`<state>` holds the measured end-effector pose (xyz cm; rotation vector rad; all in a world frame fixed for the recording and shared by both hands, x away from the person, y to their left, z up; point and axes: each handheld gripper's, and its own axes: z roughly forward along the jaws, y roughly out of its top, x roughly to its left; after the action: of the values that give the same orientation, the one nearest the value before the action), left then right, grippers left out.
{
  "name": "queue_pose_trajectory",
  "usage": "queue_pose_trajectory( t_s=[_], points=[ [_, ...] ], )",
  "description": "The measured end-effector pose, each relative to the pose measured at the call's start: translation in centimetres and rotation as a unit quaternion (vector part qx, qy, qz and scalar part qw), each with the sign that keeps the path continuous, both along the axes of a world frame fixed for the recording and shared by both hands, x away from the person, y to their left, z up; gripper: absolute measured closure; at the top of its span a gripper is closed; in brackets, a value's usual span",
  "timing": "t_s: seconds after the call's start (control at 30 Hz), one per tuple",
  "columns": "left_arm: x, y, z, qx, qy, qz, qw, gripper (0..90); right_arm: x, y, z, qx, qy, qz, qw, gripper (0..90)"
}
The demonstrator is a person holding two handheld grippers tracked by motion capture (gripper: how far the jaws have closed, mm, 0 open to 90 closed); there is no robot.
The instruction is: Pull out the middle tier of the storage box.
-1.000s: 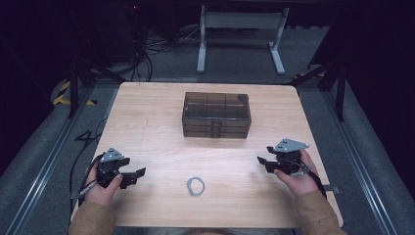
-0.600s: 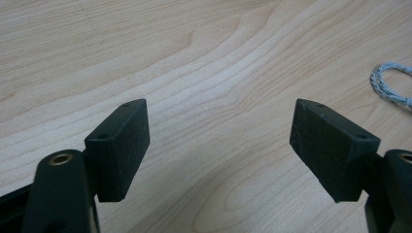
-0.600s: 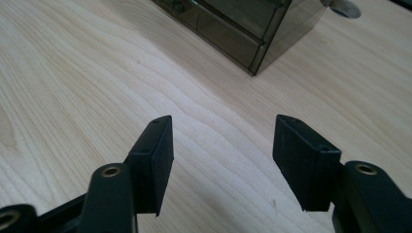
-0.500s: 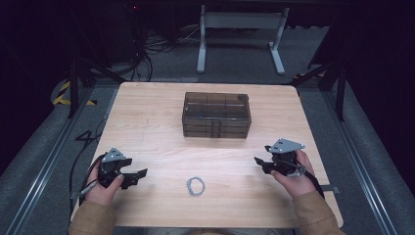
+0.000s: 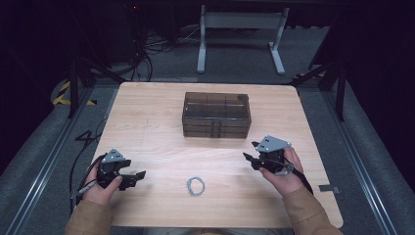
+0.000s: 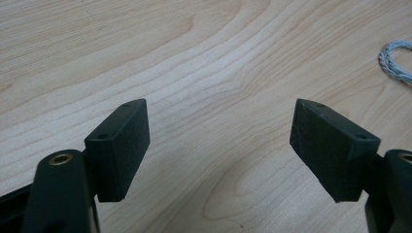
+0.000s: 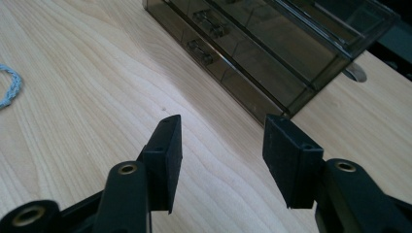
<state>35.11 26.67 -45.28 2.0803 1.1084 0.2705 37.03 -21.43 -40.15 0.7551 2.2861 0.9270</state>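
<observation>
A smoky see-through drawer box (image 5: 216,115) stands shut at the middle of the wooden table (image 5: 147,122). A small ring of grey braided cord (image 5: 195,185) lies near the front edge. My left gripper (image 5: 138,178) rests at the front left, open and empty, pointing toward the ring (image 6: 396,60). My right gripper (image 5: 250,152) hovers at the front right, aimed at the box's front right corner (image 7: 272,43). It is open with nothing between its fingers, and its jaws have just been closing a little. In the right gripper view the ring (image 7: 8,87) sits far left.
The drawers carry small handles (image 7: 200,51) on the front face. A round grommet (image 7: 356,73) is set in the table behind the box. Dark floor, cables and a desk frame (image 5: 240,34) lie beyond the far edge.
My right gripper has moved left toward the table's middle and risen slightly. The left gripper, the box and the ring have stayed put.
</observation>
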Motion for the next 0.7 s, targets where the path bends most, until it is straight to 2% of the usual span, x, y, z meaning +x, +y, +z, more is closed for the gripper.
queue_pose_trajectory(
  t_s=[0.23, 0.3, 0.47, 0.53, 0.7],
  points=[
    [-0.2, 0.1, 0.1, -0.004, 0.002, 0.001, 1.0, 23.2, 0.1, 1.9, 0.6, -0.045, -0.032, 0.021, 0.9983, 52.9],
    [-0.2, 0.0, 0.1, -0.002, 0.001, 0.0, 1.0, 23.2, 0.2, 2.4, 0.8, -0.041, -0.031, 0.034, 0.9981, 53.9],
    [-0.4, -0.1, 0.4, 0.007, -0.018, -0.01, 0.9998, 24.1, 0.3, 3.3, 1.0, -0.041, -0.034, 0.044, 0.9976, 56.7],
    [-0.4, -0.2, 0.4, 0.006, -0.018, -0.009, 0.9998, 24.2, 0.3, 3.7, 1.1, -0.043, -0.036, 0.048, 0.9973, 57.9],
    [-0.4, -0.3, 0.3, 0.008, 0.0, -0.008, 0.9999, 24.5, 0.4, 4.4, 1.3, -0.047, -0.038, 0.055, 0.9966, 58.5]
  ],
)
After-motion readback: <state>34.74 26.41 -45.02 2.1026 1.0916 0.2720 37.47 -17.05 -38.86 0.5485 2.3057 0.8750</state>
